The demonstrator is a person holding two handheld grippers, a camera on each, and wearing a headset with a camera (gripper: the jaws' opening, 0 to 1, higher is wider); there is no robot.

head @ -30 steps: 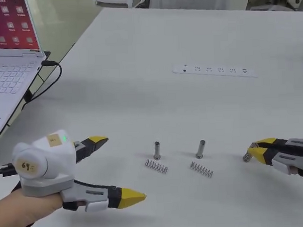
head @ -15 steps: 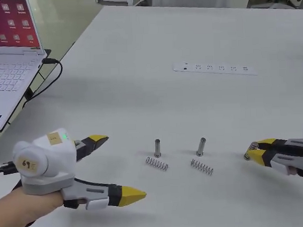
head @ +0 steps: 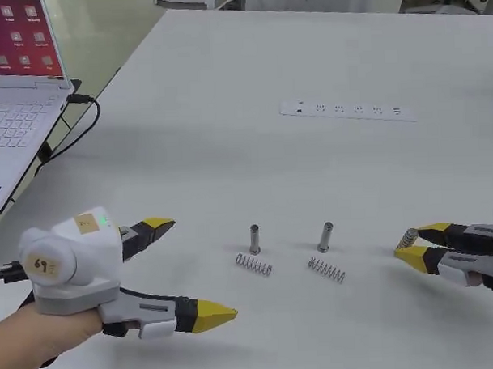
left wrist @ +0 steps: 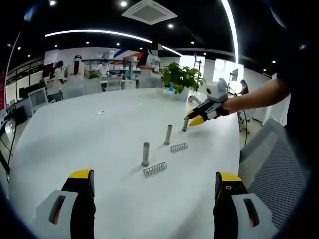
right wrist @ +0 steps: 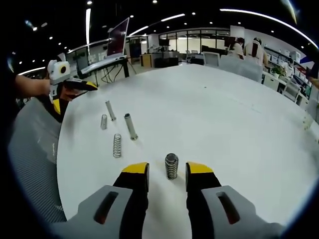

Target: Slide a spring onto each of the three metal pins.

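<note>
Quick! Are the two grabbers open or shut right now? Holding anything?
Left gripper: open, fingers wide apart, holding nothing.
Right gripper: open, fingers on either side of the upright spring, not squeezing it.

Your left hand-held gripper (head: 193, 271) and right hand-held gripper (head: 414, 242) have yellow tips on black; pins (head: 254, 239) and springs (head: 254, 267) are silver, the table (head: 307, 53) white.

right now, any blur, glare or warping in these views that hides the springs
Head view: sharp and evenly lit; both loose springs cast only faint shadows on the table. Left gripper view: the fisheye bends the table edge and the ceiling lights streak, but the springs stay small and clear. Right gripper view: same bending; the upright spring between the jaws is crisp.
</note>
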